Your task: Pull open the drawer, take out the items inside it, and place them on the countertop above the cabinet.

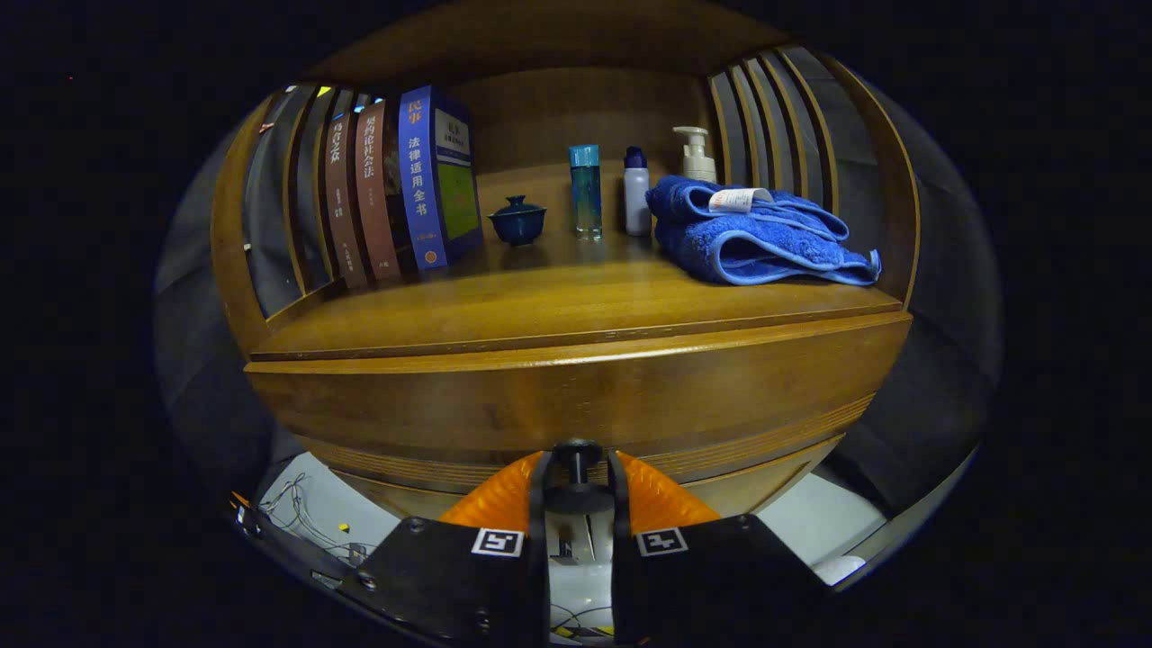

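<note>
We are right up against the wooden cabinet [576, 396], and our gripper [578, 468] has its two orange fingers [490, 499] closed in tight on the dark drawer knob [577, 454], one pad on either side of its stem. The drawer front [630, 405] curves across just ahead of us, and from this angle we cannot tell whether it has come out at all; whatever lies inside is hidden from us. Above it we see the countertop [540, 310], a bare stretch of wood at the front. Further back, a row of books [396, 189] leans at the left, a small dark blue lidded cup [517, 219] sits beside them, then a tall blue bottle [585, 191], a white bottle with a dark cap [636, 191] and a pump dispenser [695, 155] partly hidden behind a folded blue towel [756, 238]. Below our fingers, loose cables [301, 513] on the pale floor are hard to make out.
</note>
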Demonstrator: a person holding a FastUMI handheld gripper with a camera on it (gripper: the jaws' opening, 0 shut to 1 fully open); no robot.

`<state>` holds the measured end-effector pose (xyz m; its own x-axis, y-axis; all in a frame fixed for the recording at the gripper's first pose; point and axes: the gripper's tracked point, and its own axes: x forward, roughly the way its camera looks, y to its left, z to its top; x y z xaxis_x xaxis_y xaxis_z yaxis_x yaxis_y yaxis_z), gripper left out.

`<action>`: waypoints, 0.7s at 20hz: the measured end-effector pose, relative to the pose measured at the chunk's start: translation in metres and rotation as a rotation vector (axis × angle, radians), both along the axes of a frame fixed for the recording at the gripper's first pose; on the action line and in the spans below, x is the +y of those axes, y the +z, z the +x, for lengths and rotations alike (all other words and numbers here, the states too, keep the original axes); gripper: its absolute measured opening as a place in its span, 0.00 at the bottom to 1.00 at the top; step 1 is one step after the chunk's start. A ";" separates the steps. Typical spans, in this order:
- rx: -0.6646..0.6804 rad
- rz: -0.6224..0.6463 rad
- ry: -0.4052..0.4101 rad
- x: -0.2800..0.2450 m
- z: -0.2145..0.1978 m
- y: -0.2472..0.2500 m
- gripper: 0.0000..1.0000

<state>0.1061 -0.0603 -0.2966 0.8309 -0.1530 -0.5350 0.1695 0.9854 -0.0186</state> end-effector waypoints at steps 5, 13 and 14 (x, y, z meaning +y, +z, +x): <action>0.052 0.027 0.035 0.003 -0.013 0.000 0.31; 0.149 0.032 0.069 0.009 -0.103 0.010 0.31; 0.161 0.040 0.071 0.011 -0.113 0.010 0.31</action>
<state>-0.0072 -0.0498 -0.2862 0.7422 -0.0736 -0.6661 0.0979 0.9952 -0.0008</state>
